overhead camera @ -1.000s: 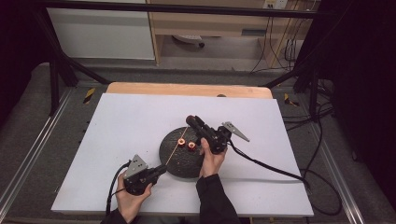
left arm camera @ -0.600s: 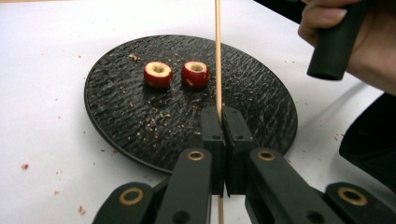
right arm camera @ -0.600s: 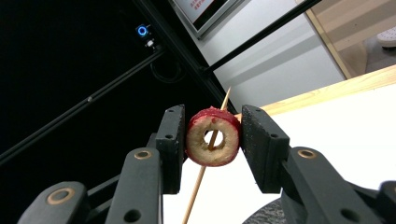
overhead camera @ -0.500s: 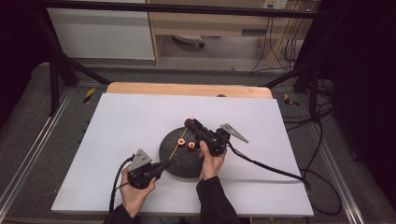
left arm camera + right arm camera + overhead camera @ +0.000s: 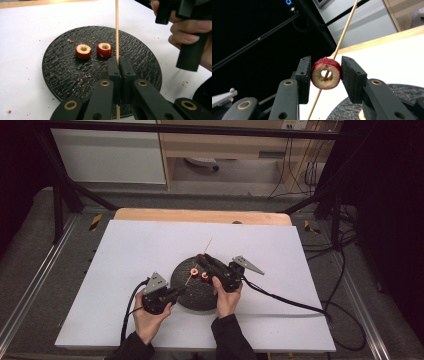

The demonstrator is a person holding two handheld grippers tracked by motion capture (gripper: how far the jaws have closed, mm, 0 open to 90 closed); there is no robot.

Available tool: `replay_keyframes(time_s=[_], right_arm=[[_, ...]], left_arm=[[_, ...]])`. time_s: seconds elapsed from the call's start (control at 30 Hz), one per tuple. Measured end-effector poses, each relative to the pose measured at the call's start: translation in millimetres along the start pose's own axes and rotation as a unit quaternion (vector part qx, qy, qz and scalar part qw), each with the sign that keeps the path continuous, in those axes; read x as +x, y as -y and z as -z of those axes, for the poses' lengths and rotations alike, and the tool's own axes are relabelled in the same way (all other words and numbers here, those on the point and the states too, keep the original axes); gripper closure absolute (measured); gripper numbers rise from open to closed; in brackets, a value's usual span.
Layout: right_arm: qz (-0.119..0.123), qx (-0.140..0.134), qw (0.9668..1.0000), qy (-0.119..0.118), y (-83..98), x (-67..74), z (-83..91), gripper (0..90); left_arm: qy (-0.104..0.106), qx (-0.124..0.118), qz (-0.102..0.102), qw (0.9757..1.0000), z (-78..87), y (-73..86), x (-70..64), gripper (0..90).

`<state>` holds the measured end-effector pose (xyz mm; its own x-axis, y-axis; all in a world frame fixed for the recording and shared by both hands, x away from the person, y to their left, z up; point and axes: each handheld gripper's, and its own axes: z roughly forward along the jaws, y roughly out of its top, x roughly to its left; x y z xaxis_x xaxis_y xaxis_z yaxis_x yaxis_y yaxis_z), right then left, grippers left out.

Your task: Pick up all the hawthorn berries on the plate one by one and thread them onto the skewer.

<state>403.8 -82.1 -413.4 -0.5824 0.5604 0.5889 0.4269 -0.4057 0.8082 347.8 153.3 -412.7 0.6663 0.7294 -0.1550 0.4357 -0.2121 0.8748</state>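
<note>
Centrally, low in the high view, sits a round black plate [image 5: 192, 295] of rough, slate-like texture, on a white desk [image 5: 125, 250] with a wooden far edge. Left claw [image 5: 119, 65]: jaws fully closed on a thin wooden skewer [image 5: 116, 30]. Right claw [image 5: 325, 75]: pinching a cored red fruit ring [image 5: 326, 73], threaded on the skewer. Two cored fruits [image 5: 83, 51] lie on the plate amid crumbs. Dark room, grey floor.
</note>
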Motion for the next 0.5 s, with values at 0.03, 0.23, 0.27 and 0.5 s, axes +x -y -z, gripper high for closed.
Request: replay_keyframes(time_s=[0.03,0.23,0.27,0.5], right_arm=[[0.003,0.004,1.0000,-0.001,1.1,-0.5,-0.1,61.5],[0.002,0.019,0.9998,-0.002,5.6,-0.4,2.5,61.5],[0.003,0.021,0.9998,0.000,6.1,0.0,3.1,61.5],[0.008,0.039,0.9992,-0.003,9.7,1.5,6.5,61.5]], left_arm=[[-0.001,0.002,-0.002,1.0000,-0.7,-0.4,-0.2,88.5],[-0.002,0.003,-0.012,0.9999,-4.3,-3.2,-0.5,88.5],[-0.001,0.003,-0.012,0.9999,-5.1,-3.7,-0.6,88.5],[-0.001,0.005,-0.021,0.9998,-9.5,-9.1,-2.3,88.6]])
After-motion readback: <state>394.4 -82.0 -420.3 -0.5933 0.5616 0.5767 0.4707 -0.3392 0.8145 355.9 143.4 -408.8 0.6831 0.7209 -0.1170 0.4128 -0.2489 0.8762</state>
